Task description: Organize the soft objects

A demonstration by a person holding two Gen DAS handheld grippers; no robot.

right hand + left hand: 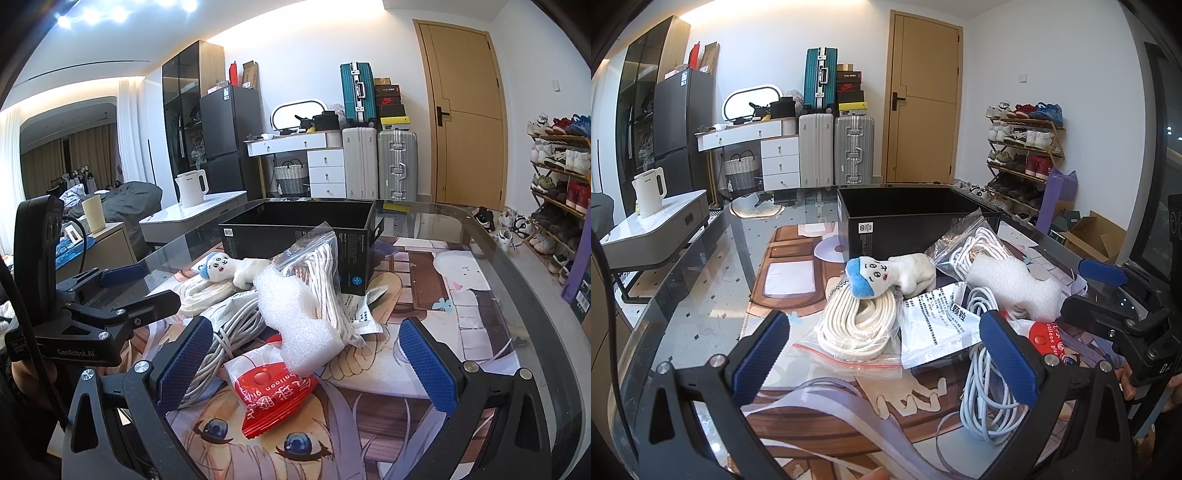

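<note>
Soft clutter heaped on glossy glass counter (701, 295) over printed cartoon mat (461, 314), just in front of open black cardboard box (905, 218). White plush doll with blue knitted cap (886, 275) lying on its side atop coiled white rope in clear zip bag (857, 325). Second crinkled clear bag of white cord (325, 273) leaning against box wall. Bubbly white foam chunk (295, 317) resting on top of that bag and overlapping shiny red-and-white foil packet (269, 391). Loose coil of pale grey cable (986, 387) partly tucked under white printed paper sachet (934, 325), its far loops hidden. Left gripper (886, 354) jaws released, blue ribbed pads wide apart, near the rope bag and cable, clamping nothing. Right gripper (306, 365) jaws likewise spread, either side of foil packet, not pinching it. Box interior dark, contents not discernible. Packet lettering seen upside down, hard to read.
</note>
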